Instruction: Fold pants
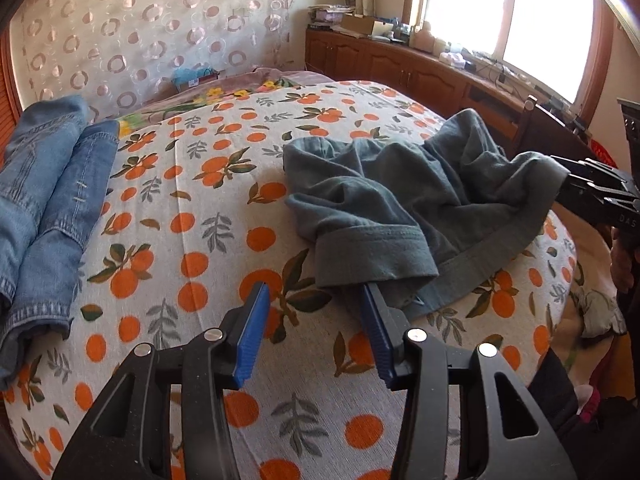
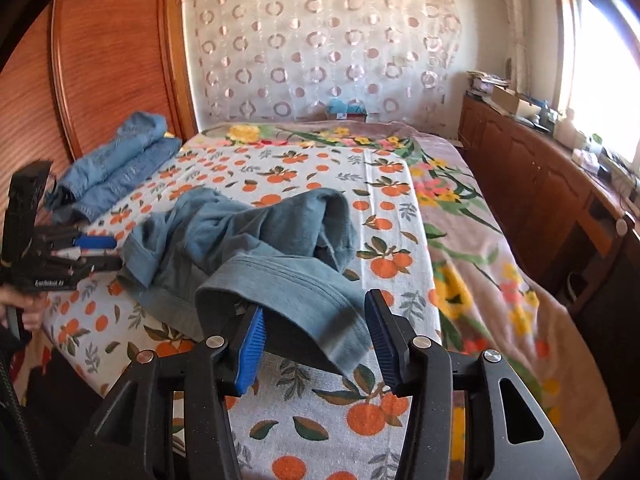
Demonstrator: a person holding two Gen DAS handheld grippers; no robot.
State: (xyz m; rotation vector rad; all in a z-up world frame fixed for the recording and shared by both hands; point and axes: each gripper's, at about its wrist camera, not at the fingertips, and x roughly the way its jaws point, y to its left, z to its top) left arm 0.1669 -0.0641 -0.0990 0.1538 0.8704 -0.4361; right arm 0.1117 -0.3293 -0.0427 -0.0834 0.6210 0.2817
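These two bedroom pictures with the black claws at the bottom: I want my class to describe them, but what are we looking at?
Each picture comes from a camera mounted on a hand-held black gripper with two blue-padded fingers; a person holds one in each hand. The first is the left gripper view, the second the right gripper view. Each also shows the other gripper at its edge.

On the bed with the orange-fruit patterned sheet lies a crumpled grey-green pair of pants. Both grippers are open. One left finger slips under a hem; the right fingers straddle another hem, not pinching it. At the far side sit folded blue denim jeans, and a wooden cabinet runs under the window.
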